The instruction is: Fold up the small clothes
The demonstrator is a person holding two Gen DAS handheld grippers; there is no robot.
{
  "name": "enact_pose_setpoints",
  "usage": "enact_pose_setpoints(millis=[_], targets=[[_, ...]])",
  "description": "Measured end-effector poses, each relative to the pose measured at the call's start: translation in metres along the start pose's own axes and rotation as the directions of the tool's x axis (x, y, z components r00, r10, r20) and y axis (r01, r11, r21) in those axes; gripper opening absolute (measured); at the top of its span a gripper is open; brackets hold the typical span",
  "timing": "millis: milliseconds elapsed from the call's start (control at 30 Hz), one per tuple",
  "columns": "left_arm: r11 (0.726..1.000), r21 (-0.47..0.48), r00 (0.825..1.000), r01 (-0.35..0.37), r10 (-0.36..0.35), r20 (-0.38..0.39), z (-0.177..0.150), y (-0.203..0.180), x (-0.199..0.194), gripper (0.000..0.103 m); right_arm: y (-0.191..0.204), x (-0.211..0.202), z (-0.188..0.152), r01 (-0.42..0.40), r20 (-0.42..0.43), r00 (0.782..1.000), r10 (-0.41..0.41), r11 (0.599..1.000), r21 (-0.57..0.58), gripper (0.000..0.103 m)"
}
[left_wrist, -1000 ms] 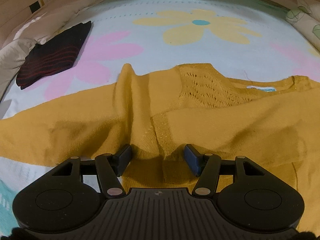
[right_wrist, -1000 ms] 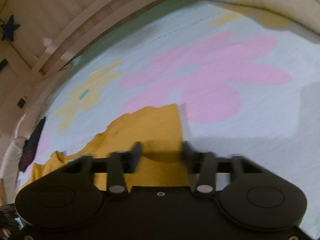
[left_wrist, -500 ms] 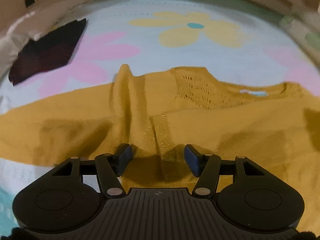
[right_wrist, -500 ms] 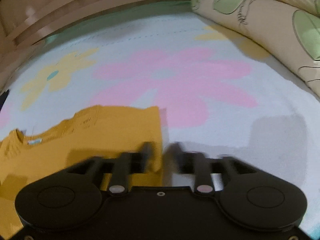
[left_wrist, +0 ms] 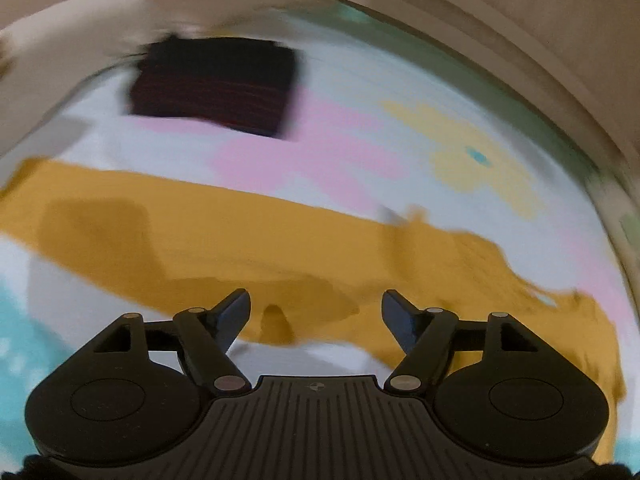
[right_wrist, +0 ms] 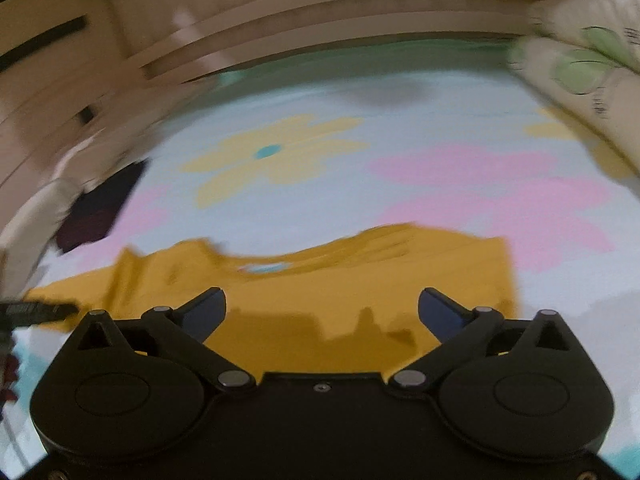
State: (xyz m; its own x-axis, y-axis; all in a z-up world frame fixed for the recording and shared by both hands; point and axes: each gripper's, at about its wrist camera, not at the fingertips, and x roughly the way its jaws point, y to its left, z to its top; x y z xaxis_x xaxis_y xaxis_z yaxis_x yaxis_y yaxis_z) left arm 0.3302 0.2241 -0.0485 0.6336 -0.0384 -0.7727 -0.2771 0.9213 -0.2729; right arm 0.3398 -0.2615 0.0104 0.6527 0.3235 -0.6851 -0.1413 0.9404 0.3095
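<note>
Both tongs released yellow sweater (left_wrist: 248,236) since earlier frames, views swung, now blurred. Left tongs (left_wrist: 316,312) spread wide, empty, above sweater's lower edge at bottom centre of frame. Right tongs (right_wrist: 322,312) also spread wide, empty, over sweater (right_wrist: 360,280) body at lower centre. Sweater lay spread across flowered bed sheet (right_wrist: 360,104), sleeve stretched toward left of left view. Dark folded garment (left_wrist: 212,84) sat upper left, well apart from sweater. Pillow (right_wrist: 580,68) at upper right of right view.
</note>
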Motion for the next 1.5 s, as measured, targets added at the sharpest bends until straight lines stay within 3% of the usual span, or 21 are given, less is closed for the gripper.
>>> enact_pose_setpoints(millis=[133, 333, 400, 533, 767, 800, 833, 933, 1000, 1067, 1233, 1333, 1500], targets=[[0.984, -0.166, 0.997, -0.069, 0.074, 0.021, 0.009, 0.06, -0.005, 0.072, 0.028, 0.002, -0.01, -0.066, -0.03, 0.997, 0.066, 0.998, -0.013, 0.103], [0.919, -0.378, 0.99, -0.111, 0.134, 0.035, 0.014, 0.14, -0.005, 0.072, 0.063, 0.009, -0.019, -0.139, -0.065, 0.989, 0.136, 0.989, -0.042, 0.103], [0.918, -0.392, 0.992, -0.058, 0.095, 0.077, 0.017, 0.152, -0.001, 0.074, 0.069, 0.012, -0.021, -0.154, -0.073, 0.986, 0.15, 0.987, -0.052, 0.103], [0.926, -0.374, 0.991, -0.05, 0.093, 0.098, 0.031, 0.154, 0.012, 0.079, 0.079, 0.018, -0.021, -0.167, -0.08, 0.984, 0.162, 0.984, -0.061, 0.103], [0.933, -0.361, 0.979, -0.005, 0.078, 0.188, 0.039, 0.164, 0.025, 0.077, 0.074, 0.02, -0.024, -0.155, -0.091, 0.985, 0.15, 0.986, -0.055, 0.103], [0.926, -0.376, 0.976, 0.001, 0.081, 0.201, 0.038, 0.166, 0.025, 0.071, 0.073, 0.02, -0.025, -0.152, -0.092, 0.985, 0.147, 0.987, -0.052, 0.103], [0.918, -0.395, 0.973, -0.008, 0.098, 0.208, 0.037, 0.166, 0.024, 0.054, 0.071, 0.019, -0.025, -0.149, -0.092, 0.985, 0.144, 0.988, -0.049, 0.103], [0.911, -0.403, 0.973, -0.086, 0.163, 0.161, 0.041, 0.164, 0.025, 0.019, 0.064, 0.019, -0.024, -0.141, -0.091, 0.986, 0.138, 0.989, -0.034, 0.103], [0.908, -0.41, 0.975, -0.085, 0.161, 0.155, 0.042, 0.163, 0.021, 0.006, 0.06, 0.018, -0.023, -0.139, -0.087, 0.987, 0.137, 0.99, -0.018, 0.103], [0.91, -0.405, 0.97, -0.085, 0.169, 0.176, 0.045, 0.156, 0.012, 0.006, 0.055, 0.017, -0.022, -0.138, -0.083, 0.987, 0.137, 0.99, -0.011, 0.103], [0.949, -0.307, 0.947, -0.075, 0.165, 0.277, 0.067, 0.105, -0.034, 0.006, 0.041, 0.01, -0.016, -0.127, -0.064, 0.99, 0.128, 0.992, 0.018, 0.103], [0.968, -0.252, 0.931, -0.012, 0.103, 0.35, 0.076, 0.059, -0.066, 0.006, 0.03, 0.002, -0.012, -0.118, -0.046, 0.992, 0.119, 0.992, 0.038, 0.103], [0.998, -0.051, 0.9, 0.037, -0.011, 0.436, 0.081, -0.046, -0.104, 0.006, 0.009, -0.015, -0.004, -0.119, -0.004, 0.993, 0.12, 0.989, 0.084, 0.103]])
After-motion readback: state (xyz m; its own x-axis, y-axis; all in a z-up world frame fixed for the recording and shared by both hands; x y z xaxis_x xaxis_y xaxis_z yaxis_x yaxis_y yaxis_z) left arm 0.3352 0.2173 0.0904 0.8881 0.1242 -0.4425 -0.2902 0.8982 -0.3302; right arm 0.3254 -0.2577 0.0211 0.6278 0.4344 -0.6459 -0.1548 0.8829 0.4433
